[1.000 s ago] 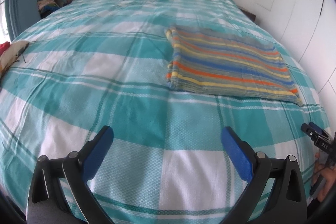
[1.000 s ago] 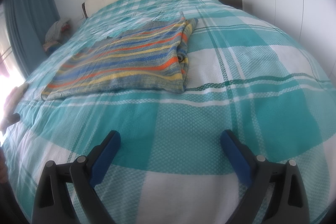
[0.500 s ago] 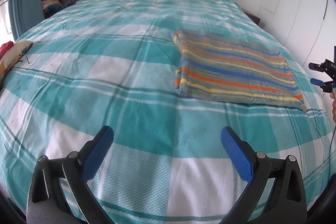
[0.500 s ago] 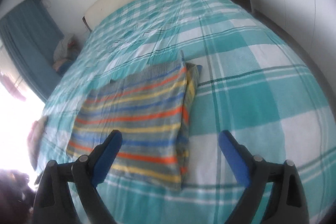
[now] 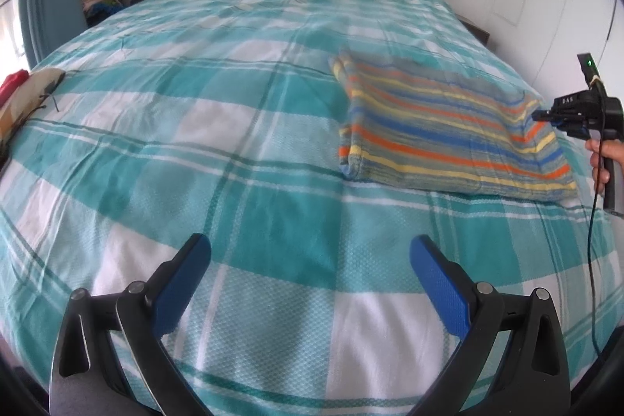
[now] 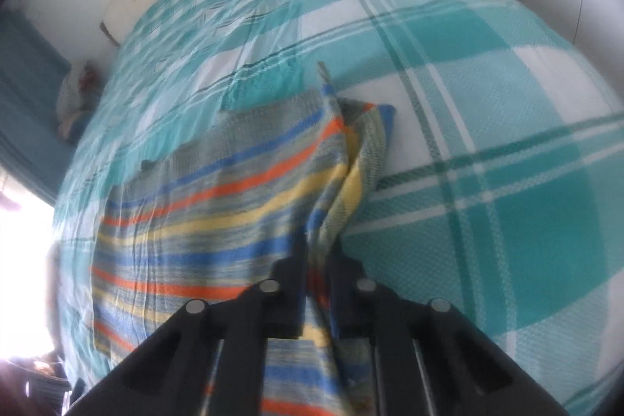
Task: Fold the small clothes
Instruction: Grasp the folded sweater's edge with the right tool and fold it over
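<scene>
Striped cloth (image 6: 218, 205) blurred, cut off below

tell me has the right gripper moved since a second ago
Yes. In the left wrist view the right gripper has risen along the right edge, from below the striped cloth to its far corner, and its jaws just closed on it.

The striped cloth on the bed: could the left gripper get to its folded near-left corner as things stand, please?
Probably yes. The left gripper is open over bare checked bedspread, with nothing lying between it and the striped cloth. The right gripper is pinching the opposite edge, well clear.
</scene>
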Available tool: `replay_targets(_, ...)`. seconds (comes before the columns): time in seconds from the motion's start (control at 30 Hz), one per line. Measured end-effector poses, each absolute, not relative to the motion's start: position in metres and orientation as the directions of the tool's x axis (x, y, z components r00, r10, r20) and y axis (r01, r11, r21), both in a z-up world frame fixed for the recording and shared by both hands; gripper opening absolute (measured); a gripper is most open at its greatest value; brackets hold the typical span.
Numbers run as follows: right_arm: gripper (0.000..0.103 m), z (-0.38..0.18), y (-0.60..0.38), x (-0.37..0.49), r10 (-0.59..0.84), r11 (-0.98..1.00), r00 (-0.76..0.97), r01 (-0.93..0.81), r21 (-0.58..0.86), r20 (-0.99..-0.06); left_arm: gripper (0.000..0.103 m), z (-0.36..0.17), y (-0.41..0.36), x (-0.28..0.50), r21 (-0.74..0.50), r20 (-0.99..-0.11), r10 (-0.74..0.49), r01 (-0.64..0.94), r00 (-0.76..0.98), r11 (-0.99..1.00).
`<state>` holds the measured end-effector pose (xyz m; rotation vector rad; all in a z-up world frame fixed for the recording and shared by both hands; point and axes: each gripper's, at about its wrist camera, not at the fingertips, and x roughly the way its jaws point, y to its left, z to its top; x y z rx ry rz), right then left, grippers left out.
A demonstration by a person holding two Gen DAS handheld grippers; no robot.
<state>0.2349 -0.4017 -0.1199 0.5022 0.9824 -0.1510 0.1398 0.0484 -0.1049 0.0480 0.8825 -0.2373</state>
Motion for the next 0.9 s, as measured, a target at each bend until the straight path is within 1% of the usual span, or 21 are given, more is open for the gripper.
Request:
replay_targets(0.1, 0.009, -0.079, -0.347, 0.255, 0.118, 0.913, 0.553, 0.267, 0.309, -0.825, 0.102, -0.096, 0.062, 0.143, -0.084, -0.758, -0.193, 0.199, 0.623, 0.976)
replay_targets(0.2, 0.009, -0.054, -0.283, 0.284, 0.169, 0.925, 0.543, 0.202, 0.323, -0.823, 0.102, -0.089, 0.078, 0.147, -0.096, -0.748, -0.177, 0.16, 0.639, 0.982)
replay_targets(0.27, 0.009, -0.05, -0.238, 0.305, 0.201, 0.93, 0.526, 0.162, 0.33, -0.826, 0.102, -0.087, 0.091, 0.149, -0.104, -0.743, -0.161, 0.126, 0.65, 0.987)
replay_targets(0.37, 0.009, -0.062, -0.176, 0.333, 0.253, 0.93, 0.492, 0.113, 0.349, -0.833, 0.102, -0.086, 0.112, 0.154, -0.121, -0.745, -0.137, 0.07, 0.652, 0.99)
replay_targets(0.4, 0.012, -0.069, -0.16, 0.342, 0.271, 0.93, 0.478, 0.095, 0.356, -0.836, 0.102, -0.086, 0.118, 0.156, -0.13, -0.75, -0.133, 0.053, 0.648, 0.99)
replay_targets(0.43, 0.018, -0.078, -0.144, 0.351, 0.31, 0.923, 0.45, 0.068, 0.378, -0.837, 0.102, -0.087, 0.123, 0.157, -0.137, -0.753, -0.13, 0.039, 0.645, 0.99)
replay_targets(0.47, 0.024, -0.088, -0.132, 0.358, 0.386, 0.899, 0.402, 0.038, 0.436, -0.83, 0.102, -0.087, 0.127, 0.159, -0.141, -0.756, -0.125, 0.026, 0.642, 0.99)
replay_targets(0.5, 0.034, -0.094, -0.125, 0.361, 0.464, 0.861, 0.364, 0.028, 0.507, -0.808, 0.102, -0.087, 0.131, 0.16, -0.144, -0.759, -0.12, 0.015, 0.64, 0.99)
replay_targets(0.57, 0.035, -0.088, -0.125, 0.352, 0.544, 0.809, 0.382, -0.002, 0.588, -0.747, 0.102, -0.086, 0.138, 0.161, -0.154, -0.763, -0.119, 0.001, 0.635, 0.988)
replay_targets(0.6, 0.039, -0.079, -0.125, 0.347, 0.545, 0.812, 0.393, -0.029, 0.583, -0.74, 0.102, -0.086, 0.139, 0.161, -0.163, -0.765, -0.126, 0.0, 0.632, 0.987)
replay_targets(0.63, 0.048, -0.069, -0.128, 0.341, 0.52, 0.834, 0.407, -0.055, 0.548, -0.751, 0.102, -0.085, 0.14, 0.162, -0.175, -0.766, -0.138, 0.003, 0.627, 0.985)
replay_targets(0.67, 0.054, -0.059, -0.132, 0.332, 0.473, 0.869, 0.424, -0.081, 0.488, -0.772, 0.102, -0.085, 0.141, 0.162, -0.189, -0.768, -0.153, 0.008, 0.622, 0.982)
replay_targets(0.73, 0.078, -0.047, -0.137, 0.316, 0.367, 0.93, 0.442, -0.138, 0.342, -0.819, 0.102, -0.083, 0.14, 0.162, -0.209, -0.769, -0.177, 0.021, 0.615, 0.978)
replay_targets(0.77, 0.083, -0.047, -0.14, 0.307, 0.321, 0.947, 0.441, -0.16, 0.279, -0.838, 0.102, -0.083, 0.139, 0.162, -0.213, -0.769, -0.185, 0.027, 0.612, 0.977)
replay_targets(0.8, 0.085, -0.049, -0.144, 0.298, 0.283, 0.958, 0.436, -0.176, 0.228, -0.854, 0.102, -0.082, 0.138, 0.162, -0.215, -0.769, -0.191, 0.034, 0.611, 0.976)
replay_targets(0.87, 0.085, -0.06, -0.153, 0.283, 0.227, 0.969, 0.416, -0.187, 0.161, -0.88, 0.102, -0.082, 0.135, 0.161, -0.214, -0.768, -0.197, 0.045, 0.609, 0.976)
replay_targets(0.9, 0.085, -0.066, -0.159, 0.277, 0.221, 0.97, 0.411, -0.187, 0.156, -0.884, 0.102, -0.082, 0.134, 0.16, -0.211, -0.768, -0.197, 0.049, 0.609, 0.976)
